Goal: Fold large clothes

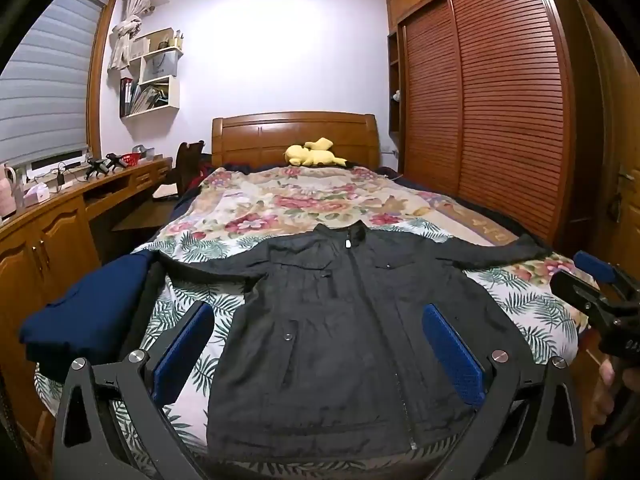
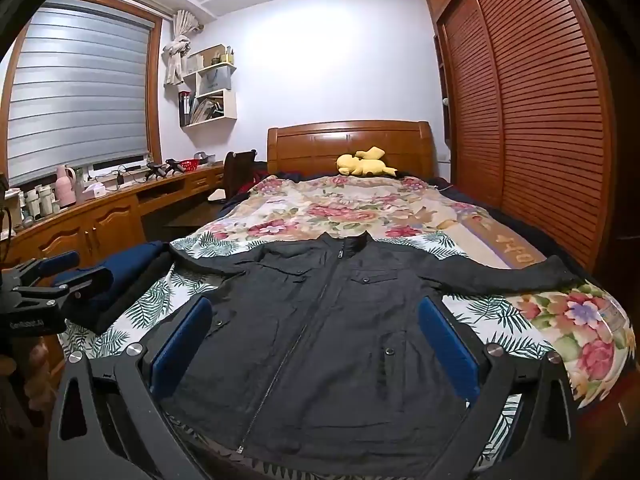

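A dark grey zip jacket (image 1: 336, 320) lies flat, front up, at the foot of the bed, sleeves spread to both sides; it also shows in the right wrist view (image 2: 320, 332). My left gripper (image 1: 316, 320) is open, its blue pads wide apart, above the jacket's lower half and empty. My right gripper (image 2: 316, 312) is open too, above the jacket's lower front, empty. The right gripper shows at the right edge of the left wrist view (image 1: 600, 292); the left gripper shows at the left edge of the right wrist view (image 2: 52, 276).
The bed has a floral quilt (image 1: 288, 200). Folded navy clothes (image 1: 92, 312) lie at its left foot corner. A yellow plush (image 1: 312, 154) sits by the headboard. A wooden desk (image 1: 60, 208) runs along the left; a louvred wardrobe (image 1: 500, 112) stands on the right.
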`<state>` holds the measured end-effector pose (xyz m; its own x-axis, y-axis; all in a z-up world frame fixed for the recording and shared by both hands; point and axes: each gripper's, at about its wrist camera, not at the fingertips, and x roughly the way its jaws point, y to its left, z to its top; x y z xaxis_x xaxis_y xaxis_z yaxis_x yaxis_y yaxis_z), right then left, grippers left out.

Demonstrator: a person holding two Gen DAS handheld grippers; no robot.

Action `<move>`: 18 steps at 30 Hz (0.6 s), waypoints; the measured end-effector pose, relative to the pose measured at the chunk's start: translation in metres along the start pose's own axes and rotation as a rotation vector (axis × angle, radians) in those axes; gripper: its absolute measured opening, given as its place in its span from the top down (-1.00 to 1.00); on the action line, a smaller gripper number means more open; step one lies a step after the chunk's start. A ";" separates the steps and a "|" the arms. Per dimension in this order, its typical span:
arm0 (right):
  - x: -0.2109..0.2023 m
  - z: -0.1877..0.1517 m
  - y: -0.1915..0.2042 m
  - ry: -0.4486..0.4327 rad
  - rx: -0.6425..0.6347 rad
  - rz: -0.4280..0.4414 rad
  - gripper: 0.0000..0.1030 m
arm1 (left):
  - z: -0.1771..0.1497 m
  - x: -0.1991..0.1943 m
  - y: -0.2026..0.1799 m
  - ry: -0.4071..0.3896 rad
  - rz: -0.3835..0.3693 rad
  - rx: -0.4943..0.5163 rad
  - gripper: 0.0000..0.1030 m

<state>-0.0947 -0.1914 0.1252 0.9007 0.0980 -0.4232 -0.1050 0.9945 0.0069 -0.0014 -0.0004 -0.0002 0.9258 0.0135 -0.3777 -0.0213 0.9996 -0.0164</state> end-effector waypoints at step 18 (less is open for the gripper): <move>-0.001 -0.001 0.001 0.003 0.009 0.001 -1.00 | 0.000 0.000 -0.002 -0.002 0.015 0.000 -1.00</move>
<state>-0.0959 -0.1909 0.1242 0.8995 0.0987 -0.4255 -0.1017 0.9947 0.0158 -0.0011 -0.0021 -0.0008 0.9262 0.0284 -0.3759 -0.0352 0.9993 -0.0112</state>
